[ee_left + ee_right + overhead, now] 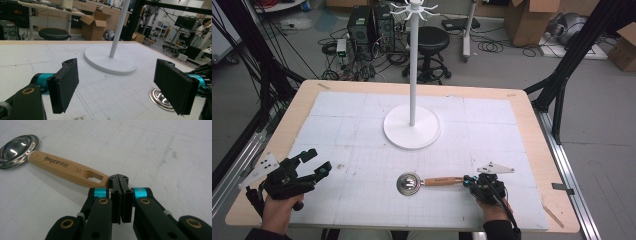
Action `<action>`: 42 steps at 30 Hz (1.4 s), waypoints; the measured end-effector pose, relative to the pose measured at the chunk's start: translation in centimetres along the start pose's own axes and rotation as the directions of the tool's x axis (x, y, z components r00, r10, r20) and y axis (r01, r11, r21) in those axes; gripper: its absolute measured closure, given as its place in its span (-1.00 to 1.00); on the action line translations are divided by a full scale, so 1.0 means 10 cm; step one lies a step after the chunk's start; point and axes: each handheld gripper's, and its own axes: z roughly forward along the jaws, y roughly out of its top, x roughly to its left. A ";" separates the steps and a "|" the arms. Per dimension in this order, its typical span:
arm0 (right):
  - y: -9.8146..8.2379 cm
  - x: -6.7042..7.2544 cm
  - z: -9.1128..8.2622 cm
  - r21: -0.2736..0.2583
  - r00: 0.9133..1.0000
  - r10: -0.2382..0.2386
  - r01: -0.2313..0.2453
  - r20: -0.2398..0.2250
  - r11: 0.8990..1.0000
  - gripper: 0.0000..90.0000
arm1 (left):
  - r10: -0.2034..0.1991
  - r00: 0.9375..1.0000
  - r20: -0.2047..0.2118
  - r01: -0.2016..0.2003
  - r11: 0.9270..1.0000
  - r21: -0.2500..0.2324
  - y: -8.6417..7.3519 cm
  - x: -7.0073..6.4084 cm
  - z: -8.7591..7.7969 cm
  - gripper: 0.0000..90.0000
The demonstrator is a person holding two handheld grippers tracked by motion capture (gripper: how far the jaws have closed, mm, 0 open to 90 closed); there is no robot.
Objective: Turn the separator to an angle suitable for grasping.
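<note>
Jaws of the right gripper (120,180) are sitting pressed flat together with nothing between them, their tips lying just at the end of the wooden handle of a ladle (65,167), next to the slot cut in that handle; whether they are touching the wood I cannot tell. In the high view the right gripper (473,182) is resting low over the white gridded mat (362,135) near the table's front edge, with the ladle (432,182) lying flat on the mat, its steel bowl pointing toward the person's left and its handle running back toward the gripper. The left gripper (314,162) is being held well apart at the mat's left side, its jaws standing wide with nothing between them; in the left gripper view the black pads (65,85) are framing bare mat. Beyond, a white stand (412,127) with a round base and tall pole is standing mid-table.
</note>
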 end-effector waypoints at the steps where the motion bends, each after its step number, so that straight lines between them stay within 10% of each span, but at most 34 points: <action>1: 0.03 0.04 0.07 0.006 1.000 -0.005 0.005 -0.013 1.000 0.99 | 0.000 1.000 0.000 0.000 1.000 0.000 0.00 0.00 0.00 -0.55; 22: 0.51 0.85 0.75 -0.009 0.973 -0.123 0.124 -0.195 0.992 0.95 | -0.002 1.000 0.003 0.002 1.000 0.001 0.00 0.02 -0.01 -0.55; 32: 0.38 0.36 0.13 -0.150 0.997 -0.036 0.025 -0.075 0.988 0.04 | 0.003 1.000 0.006 -0.003 1.000 0.014 0.00 -0.02 0.02 -0.61; 42: 0.01 -0.15 -0.64 -0.338 0.995 0.089 -0.067 0.048 0.939 -0.56 | 0.023 0.999 0.036 -0.024 0.999 0.043 -0.01 -0.08 0.06 -0.62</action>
